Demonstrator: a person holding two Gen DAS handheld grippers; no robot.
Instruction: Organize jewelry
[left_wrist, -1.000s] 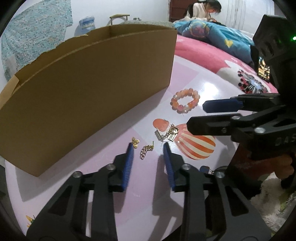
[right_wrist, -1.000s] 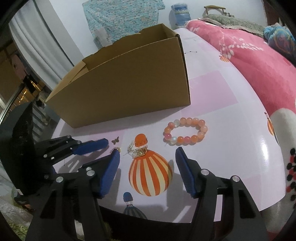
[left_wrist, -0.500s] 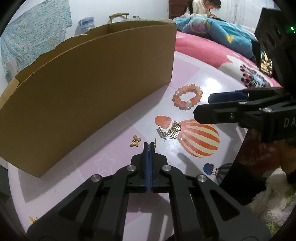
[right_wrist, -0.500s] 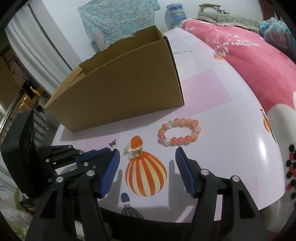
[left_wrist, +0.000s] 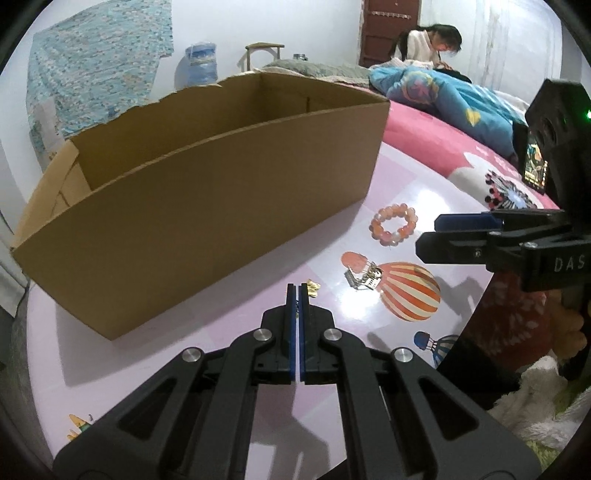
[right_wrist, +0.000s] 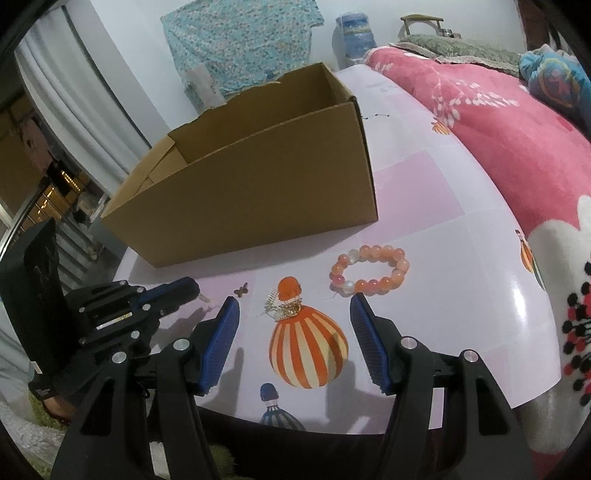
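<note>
My left gripper (left_wrist: 296, 287) is shut on a small gold chain earring, lifted just off the pink table. A sliver of the earring (right_wrist: 204, 298) sticks out past its blue pads in the right wrist view. A gold butterfly charm (left_wrist: 313, 287) lies just right of the tips. Further right, a tangle of gold jewellery (left_wrist: 364, 277) rests on the balloon print, and a pink bead bracelet (left_wrist: 393, 225) lies beyond it. My right gripper (right_wrist: 293, 302) stands open above the tangle (right_wrist: 284, 308), holding nothing. An open cardboard box (left_wrist: 207, 192) stands behind.
The table's rounded front edge (right_wrist: 406, 424) is close under the right gripper. A bed with a pink blanket (right_wrist: 498, 122) runs along the right side. A person (left_wrist: 432, 44) sits far back on the bed. A plush toy (left_wrist: 535, 398) lies below the table edge.
The left gripper's jaws closed on the gold chain earring and rose with it, drawing back a little so the box interior shows. The right gripper stayed open and still.
</note>
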